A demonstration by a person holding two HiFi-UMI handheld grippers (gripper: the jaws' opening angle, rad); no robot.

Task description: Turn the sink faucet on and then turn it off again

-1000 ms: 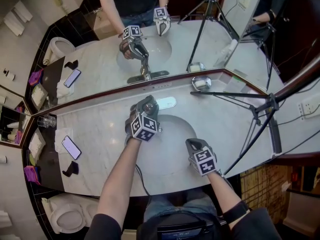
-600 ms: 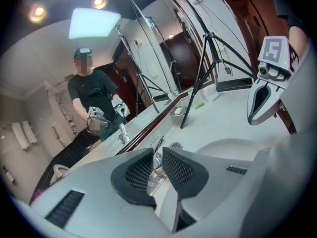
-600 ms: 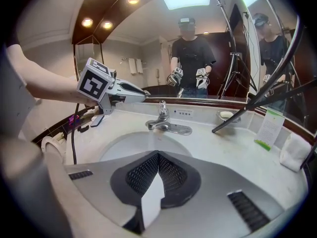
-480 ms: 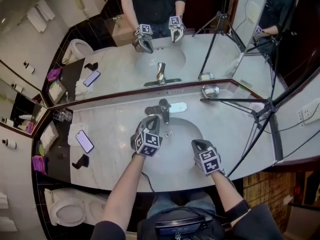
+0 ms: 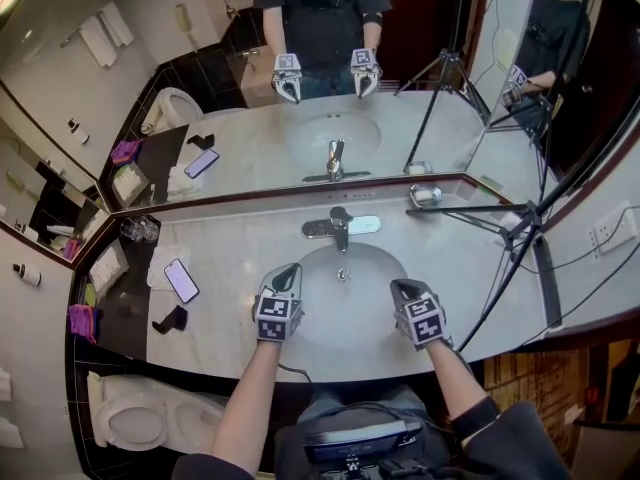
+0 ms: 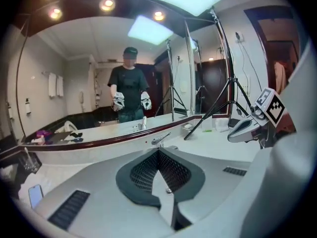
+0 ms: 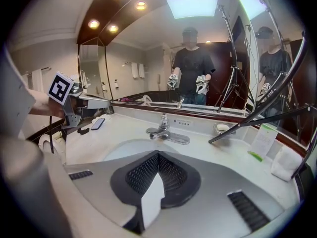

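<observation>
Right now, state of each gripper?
Left gripper: shut, jaws have just been closing, nothing between them.
Right gripper: shut, empty.

The pale marble counter (image 5: pixel 240 243) holds a sunken basin (image 5: pixel 345 313) at its middle, the faucet (image 5: pixel 340 226) behind it. A phone (image 5: pixel 182 280) lies at the left near some glasses (image 5: pixel 138 230); a soap dish (image 5: pixel 424 196) sits back right.
</observation>
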